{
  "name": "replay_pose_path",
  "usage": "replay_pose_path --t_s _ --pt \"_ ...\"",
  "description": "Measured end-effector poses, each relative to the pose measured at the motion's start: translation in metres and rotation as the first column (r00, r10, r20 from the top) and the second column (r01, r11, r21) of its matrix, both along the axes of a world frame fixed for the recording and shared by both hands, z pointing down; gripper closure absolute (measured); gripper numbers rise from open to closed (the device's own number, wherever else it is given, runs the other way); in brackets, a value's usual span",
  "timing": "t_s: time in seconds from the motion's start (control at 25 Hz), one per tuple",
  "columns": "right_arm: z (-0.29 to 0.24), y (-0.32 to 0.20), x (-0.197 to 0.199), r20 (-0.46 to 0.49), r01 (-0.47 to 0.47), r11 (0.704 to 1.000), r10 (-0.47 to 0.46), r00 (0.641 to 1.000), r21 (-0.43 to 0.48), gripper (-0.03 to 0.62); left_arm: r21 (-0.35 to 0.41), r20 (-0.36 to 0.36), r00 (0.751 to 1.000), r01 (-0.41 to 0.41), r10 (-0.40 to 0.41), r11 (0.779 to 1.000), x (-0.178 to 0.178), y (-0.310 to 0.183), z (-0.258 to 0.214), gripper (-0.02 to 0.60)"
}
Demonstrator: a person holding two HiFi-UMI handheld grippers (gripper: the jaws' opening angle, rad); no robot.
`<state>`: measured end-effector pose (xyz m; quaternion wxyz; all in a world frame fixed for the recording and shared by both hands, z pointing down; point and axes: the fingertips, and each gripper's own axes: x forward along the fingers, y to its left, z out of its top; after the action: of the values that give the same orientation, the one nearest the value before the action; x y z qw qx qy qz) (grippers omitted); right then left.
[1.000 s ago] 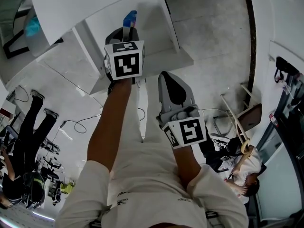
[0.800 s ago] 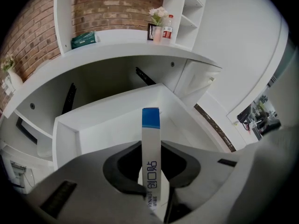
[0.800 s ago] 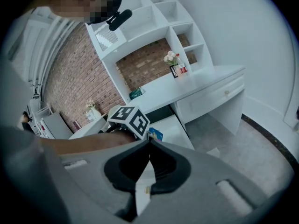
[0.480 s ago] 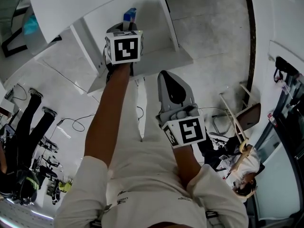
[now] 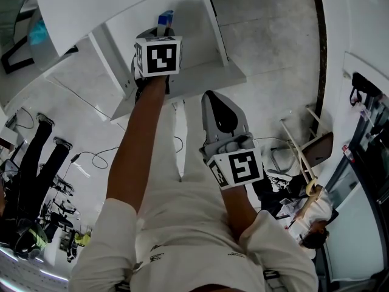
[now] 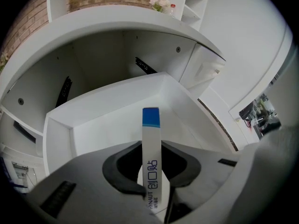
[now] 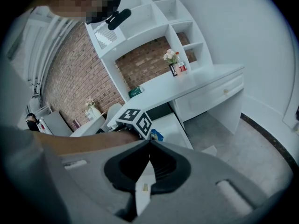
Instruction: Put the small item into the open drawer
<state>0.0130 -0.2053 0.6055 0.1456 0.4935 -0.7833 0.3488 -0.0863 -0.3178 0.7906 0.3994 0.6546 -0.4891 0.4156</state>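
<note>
**Slim box held over the open drawer of a white table**

The setting is a room with a pale grey floor [image 5: 273,29] and a brick wall [image 7: 145,55]. A white table [image 7: 196,78] stands against that wall, with a white shelf unit [image 7: 154,8] rising from its top and a small bunch of flowers [image 7: 169,56] beside the unit's right-hand compartments. The drawer [image 6: 103,125] is pulled out of the table; its white walls and floor show from above.

The left gripper [image 6: 151,146] points steeply down into the drawer. Between its fingers [image 6: 126,162] stands the small item, a slim white box [image 6: 150,139] with a blue end and dark print along its side. The blue end reaches furthest into the drawer, above the drawer's floor and short of the back wall. The fingers have just been easing apart, yet they lie against both sides of the box and hold it.

The right gripper [image 7: 149,143] is held back on the near side of the drawer's front panel, above the person's white trousers [image 5: 188,224]. Its fingers are closed tip to tip. Its camera looks across the left forearm toward the table.
</note>
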Motion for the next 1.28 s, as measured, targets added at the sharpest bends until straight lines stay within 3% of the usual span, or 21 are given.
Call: replay_pose_path --t_s 0.68,1.04,1.28 --pt "-0.015 0.001 0.006 0.003 -0.035 0.999 0.035 0.999 0.031 0.597 0.039 -0.011 1.0 0.006 -0.005 0.999 -0.001 0.0 -0.026 0.449" --pt "-0.052 0.0 -0.002 -0.011 -0.041 0.995 0.042 0.999 0.09 0.598 0.101 -0.043 0.999 0.016 -0.012 0.995 -0.006 0.0 -0.088 0.451" --pt "-0.092 -0.004 -0.005 -0.019 -0.049 0.989 0.052 0.998 0.141 0.598 0.183 -0.048 0.999 0.015 -0.006 0.983 -0.016 0.01 -0.154 0.461"
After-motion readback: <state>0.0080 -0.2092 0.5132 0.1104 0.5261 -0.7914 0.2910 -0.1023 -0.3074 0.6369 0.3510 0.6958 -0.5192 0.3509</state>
